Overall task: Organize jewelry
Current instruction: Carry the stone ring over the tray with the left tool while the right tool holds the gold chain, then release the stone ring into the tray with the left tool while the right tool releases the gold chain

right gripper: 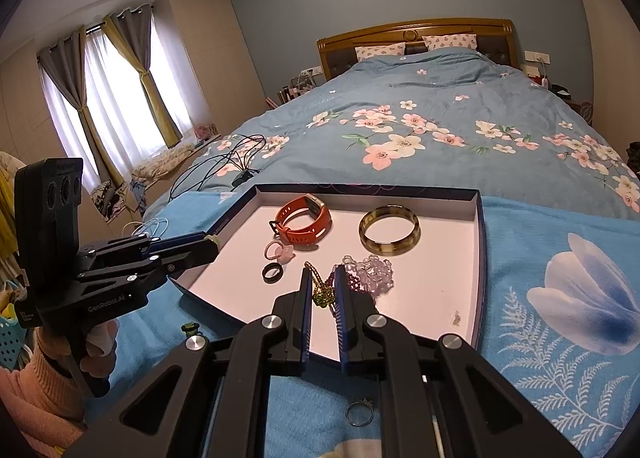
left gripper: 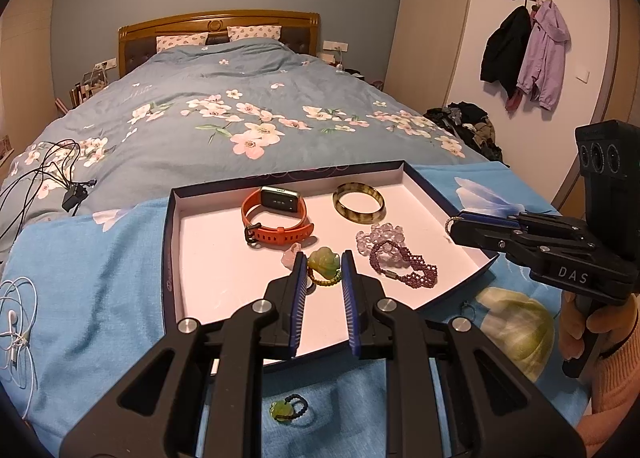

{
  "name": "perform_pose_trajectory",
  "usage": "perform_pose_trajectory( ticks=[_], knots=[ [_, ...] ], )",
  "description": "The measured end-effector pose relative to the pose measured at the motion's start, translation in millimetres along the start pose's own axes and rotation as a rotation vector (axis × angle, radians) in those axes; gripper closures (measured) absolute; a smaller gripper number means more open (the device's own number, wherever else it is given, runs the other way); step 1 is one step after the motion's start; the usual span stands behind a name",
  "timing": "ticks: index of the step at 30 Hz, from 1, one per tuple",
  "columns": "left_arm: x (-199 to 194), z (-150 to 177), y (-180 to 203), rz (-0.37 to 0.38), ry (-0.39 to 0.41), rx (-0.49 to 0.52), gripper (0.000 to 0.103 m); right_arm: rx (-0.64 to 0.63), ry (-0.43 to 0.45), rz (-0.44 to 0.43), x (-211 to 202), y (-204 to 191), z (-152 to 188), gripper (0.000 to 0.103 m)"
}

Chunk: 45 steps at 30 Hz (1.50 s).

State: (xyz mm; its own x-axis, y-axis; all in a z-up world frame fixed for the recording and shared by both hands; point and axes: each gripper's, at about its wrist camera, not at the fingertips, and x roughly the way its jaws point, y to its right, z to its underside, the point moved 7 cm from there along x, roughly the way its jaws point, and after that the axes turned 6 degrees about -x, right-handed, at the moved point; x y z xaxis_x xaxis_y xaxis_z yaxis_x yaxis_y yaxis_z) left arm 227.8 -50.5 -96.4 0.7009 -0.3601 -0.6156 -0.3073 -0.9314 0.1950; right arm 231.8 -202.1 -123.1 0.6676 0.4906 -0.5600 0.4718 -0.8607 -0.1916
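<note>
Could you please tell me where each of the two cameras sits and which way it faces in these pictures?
Left wrist: on the left claw, looking forward and down over the tray to the headboard; the right claw and a hand show at right.
Right wrist: on the right claw, facing the same tray; the left claw and an orange sleeve show at left.
Shared: the tray, the orange watch, the bangle and the bed.

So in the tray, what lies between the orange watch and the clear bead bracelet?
Only bare tray floor; the right wrist view shows the watch and bead bracelet apart, with the bangle off to the side.
</note>
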Motion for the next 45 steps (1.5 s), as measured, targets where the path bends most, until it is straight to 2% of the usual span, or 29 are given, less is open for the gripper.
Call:
perform_pose_trajectory(
  ticks=[45],
  knots=[
    [30, 1, -12, -0.055, -0.050, -0.027, 0.085, 0.011, -0.034, 0.008, 20, 8, 2, 0.094]
  ],
)
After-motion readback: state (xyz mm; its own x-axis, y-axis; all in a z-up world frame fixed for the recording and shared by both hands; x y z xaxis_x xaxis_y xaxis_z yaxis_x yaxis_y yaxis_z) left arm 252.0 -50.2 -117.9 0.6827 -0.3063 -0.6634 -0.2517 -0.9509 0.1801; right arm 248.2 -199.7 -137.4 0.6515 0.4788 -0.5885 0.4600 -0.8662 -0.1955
